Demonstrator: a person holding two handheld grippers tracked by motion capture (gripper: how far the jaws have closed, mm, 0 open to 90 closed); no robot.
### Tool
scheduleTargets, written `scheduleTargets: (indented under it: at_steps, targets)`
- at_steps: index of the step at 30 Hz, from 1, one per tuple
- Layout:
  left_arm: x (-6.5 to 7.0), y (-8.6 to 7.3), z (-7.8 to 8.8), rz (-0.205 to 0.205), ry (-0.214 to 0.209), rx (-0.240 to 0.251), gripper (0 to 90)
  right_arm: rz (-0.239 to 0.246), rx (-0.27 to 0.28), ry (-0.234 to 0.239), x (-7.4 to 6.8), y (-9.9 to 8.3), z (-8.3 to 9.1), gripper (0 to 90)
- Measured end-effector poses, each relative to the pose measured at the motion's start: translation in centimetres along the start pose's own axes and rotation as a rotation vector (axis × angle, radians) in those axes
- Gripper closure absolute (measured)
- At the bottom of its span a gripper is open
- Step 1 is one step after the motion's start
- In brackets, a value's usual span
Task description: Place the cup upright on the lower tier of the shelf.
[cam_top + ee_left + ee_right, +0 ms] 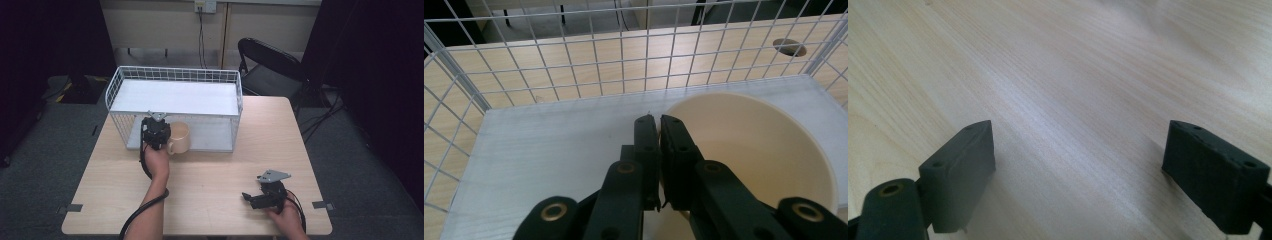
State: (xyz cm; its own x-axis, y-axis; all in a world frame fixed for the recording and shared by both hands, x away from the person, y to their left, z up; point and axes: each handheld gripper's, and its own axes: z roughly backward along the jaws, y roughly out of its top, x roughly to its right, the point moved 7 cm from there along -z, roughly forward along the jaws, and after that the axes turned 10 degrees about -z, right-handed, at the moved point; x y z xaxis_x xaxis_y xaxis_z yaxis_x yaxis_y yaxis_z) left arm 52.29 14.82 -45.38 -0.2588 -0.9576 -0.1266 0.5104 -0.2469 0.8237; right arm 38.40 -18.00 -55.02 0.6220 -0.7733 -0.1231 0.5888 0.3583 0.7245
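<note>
The left gripper's (659,122) fingers are pinched tight on the rim of the cream cup (769,150), likely to move it. The cup sits on the bottom shelf of the white wire rack (175,75), and looks empty. The right gripper's (1078,170) fingers are wide apart, holding nothing, above the tabletop (225,175).

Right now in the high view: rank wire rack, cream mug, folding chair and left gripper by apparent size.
1. wire rack
2. folding chair, though it stands farther back, so it looks smaller than it is
3. cream mug and left gripper look alike; no ranking between them.
</note>
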Motion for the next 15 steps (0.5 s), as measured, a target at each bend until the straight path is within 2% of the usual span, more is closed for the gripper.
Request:
scheduleTargets:
  at_steps: [1, 3, 5, 8, 12, 15]
  targets:
    - [0.0, 0.0, 0.0, 0.005, -0.01, 0.0, 85.9, 0.0, -0.001, -0.001, 0.0, 0.0, 0.0, 12.7]
    - [0.0, -0.1, 0.1, 0.011, -0.015, 0.002, 78.4, 0.0, 0.0, 0.0, 0.0, 0.0, 0.0, 12.7]
    - [0.0, -0.2, 0.2, 0.016, -0.025, -0.007, 67.5, 0.0, 0.0, -0.001, 0.0, 0.0, 0.0, 12.7]
    - [0.0, -0.4, 0.4, 0.032, -0.049, -0.007, 64.6, 0.0, 0.0, 0.0, 0.0, 0.0, 0.0, 12.7]
    - [0.1, -0.5, 0.9, 0.033, -0.074, 0.001, 56.4, 0.0, -0.001, -0.001, 0.0, 0.0, 0.0, 12.7]
    - [0.2, -0.4, 1.3, 0.035, -0.109, -0.007, 50.8, 0.0, 0.0, 0.0, 0.0, 0.0, 0.0, 12.7]
